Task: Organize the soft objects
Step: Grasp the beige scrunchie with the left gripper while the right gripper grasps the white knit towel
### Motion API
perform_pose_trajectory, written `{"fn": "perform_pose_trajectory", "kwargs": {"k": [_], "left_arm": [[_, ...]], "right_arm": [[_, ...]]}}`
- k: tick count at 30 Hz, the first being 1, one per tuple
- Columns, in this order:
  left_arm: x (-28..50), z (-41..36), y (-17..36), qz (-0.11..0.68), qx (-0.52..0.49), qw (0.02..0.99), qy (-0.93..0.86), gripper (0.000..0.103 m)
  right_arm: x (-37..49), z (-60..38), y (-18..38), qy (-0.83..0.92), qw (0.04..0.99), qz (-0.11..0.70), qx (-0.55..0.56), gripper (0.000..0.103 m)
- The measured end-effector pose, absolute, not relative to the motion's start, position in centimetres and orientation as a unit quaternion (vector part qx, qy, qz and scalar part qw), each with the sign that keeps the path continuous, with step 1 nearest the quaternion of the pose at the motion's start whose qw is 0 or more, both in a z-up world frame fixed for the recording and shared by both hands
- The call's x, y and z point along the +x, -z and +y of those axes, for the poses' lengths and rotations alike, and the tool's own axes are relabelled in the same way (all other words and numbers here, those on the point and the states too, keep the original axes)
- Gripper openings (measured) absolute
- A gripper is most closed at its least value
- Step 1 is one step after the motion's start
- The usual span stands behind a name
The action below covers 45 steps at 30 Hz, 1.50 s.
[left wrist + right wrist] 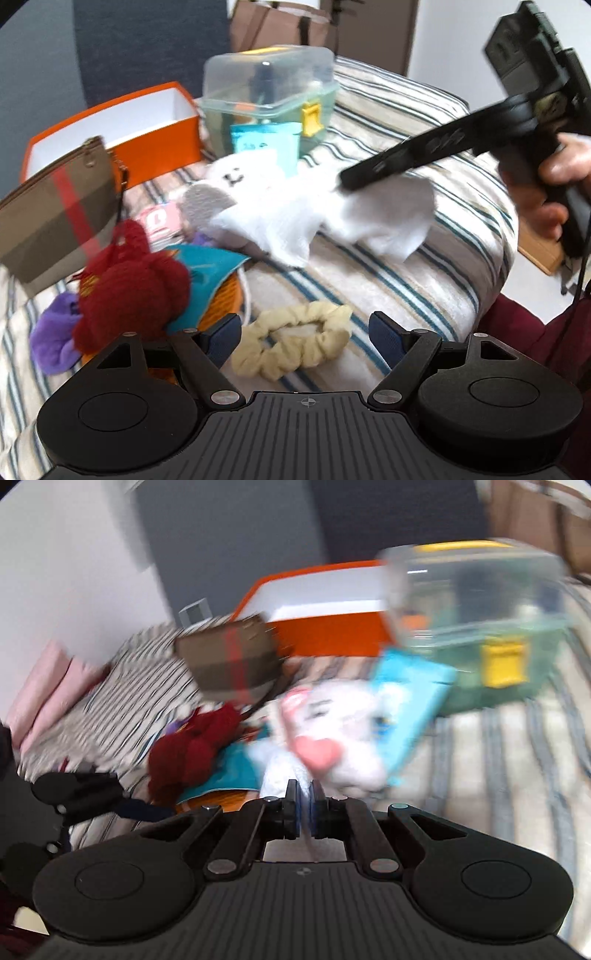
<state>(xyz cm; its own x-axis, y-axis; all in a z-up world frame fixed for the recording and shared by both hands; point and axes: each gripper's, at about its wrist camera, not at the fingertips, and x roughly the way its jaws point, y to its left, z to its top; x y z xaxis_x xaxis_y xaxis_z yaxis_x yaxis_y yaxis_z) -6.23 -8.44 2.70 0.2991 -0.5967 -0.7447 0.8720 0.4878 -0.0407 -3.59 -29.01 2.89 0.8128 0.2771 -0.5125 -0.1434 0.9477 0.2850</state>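
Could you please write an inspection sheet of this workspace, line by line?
Surface: striped blanket, rumpled.
Job's things: white cloth; white plush toy; red knitted toy; purple soft toy; cream scrunchie; teal cloth.
Clutter: orange box, open; clear plastic case with yellow latch; brown pouch; blue packet.
Grippers: left gripper open, over the scrunchie; right gripper shut on the white cloth.
Cables: a dark cord hangs below the right hand.
Surroundings: dark wall; brown paper bag.
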Motion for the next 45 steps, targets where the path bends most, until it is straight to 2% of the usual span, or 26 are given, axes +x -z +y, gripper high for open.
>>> {"fn": "perform_pose_trajectory", "kwargs": {"k": [8, 11, 12, 13, 15, 26, 27, 28, 29, 34, 35, 37, 40, 43, 45], "left_arm": [[-4.9, -10.6, -0.3, 0.385, 0.199, 0.767, 0.474, 0.103], [-5.3, -10.4, -0.1, 0.383, 0.205, 0.765, 0.475, 0.103], [-5.5, -10.3, -0.1, 0.381, 0.209, 0.764, 0.476, 0.103], [-5.6, -10.3, 0.0, 0.38, 0.212, 0.764, 0.477, 0.103], [-5.7, -10.1, 0.1, 0.38, 0.217, 0.763, 0.475, 0.103], [-5.1, -9.2, 0.1, 0.37, 0.204, 0.793, 0.44, 0.102], [-4.9, -9.1, 0.1, 0.37, 0.202, 0.796, 0.435, 0.098], [-4.8, -8.9, 0.0, 0.37, 0.199, 0.8, 0.429, 0.088], [-4.6, -8.8, 0.0, 0.371, 0.196, 0.802, 0.424, 0.084], [-4.3, -8.7, -0.3, 0.379, 0.185, 0.811, 0.405, 0.071], [-4.3, -8.6, -0.6, 0.379, 0.182, 0.812, 0.404, 0.071], [-4.4, -8.4, -1.2, 0.377, 0.168, 0.814, 0.409, 0.071], [-4.6, -7.8, -2.3, 0.368, 0.161, 0.821, 0.405, 0.071], [-4.2, -6.7, -3.4, 0.361, 0.148, 0.832, 0.394, 0.071], [-3.6, -5.8, -4.2, 0.357, 0.139, 0.839, 0.385, 0.071]], "right_arm": [[-7.5, -33.9, -1.2, -0.003, 0.947, 0.303, 0.11, 0.009], [-7.7, -34.2, -0.4, 0.004, 0.943, 0.313, 0.11, 0.014], [-7.6, -34.0, -0.3, 0.004, 0.944, 0.311, 0.108, 0.022], [-7.4, -33.8, -0.4, 0.001, 0.945, 0.309, 0.11, 0.04], [-7.1, -33.6, -0.5, -0.006, 0.946, 0.304, 0.113, 0.061], [-4.9, -32.6, 0.8, 0.002, 0.944, 0.313, 0.102, 0.064], [-4.8, -32.7, 0.9, 0.005, 0.944, 0.313, 0.105, 0.067], [-4.8, -32.8, 1.0, 0.006, 0.943, 0.314, 0.107, 0.069], [-4.7, -32.9, 1.1, 0.005, 0.943, 0.314, 0.109, 0.069], [-4.4, -32.7, 1.4, 0.007, 0.943, 0.317, 0.103, 0.068], [-4.4, -32.6, 1.5, 0.008, 0.943, 0.316, 0.098, 0.065], [-4.2, -32.3, 1.6, 0.02, 0.945, 0.316, 0.082, 0.044], [-4.1, -32.5, 1.6, 0.026, 0.946, 0.315, 0.071, 0.029], [-4.1, -33.4, 1.3, 0.028, 0.946, 0.311, 0.085, 0.019], [-4.0, -34.2, 0.9, 0.03, 0.948, 0.303, 0.097, 0.017]]}}
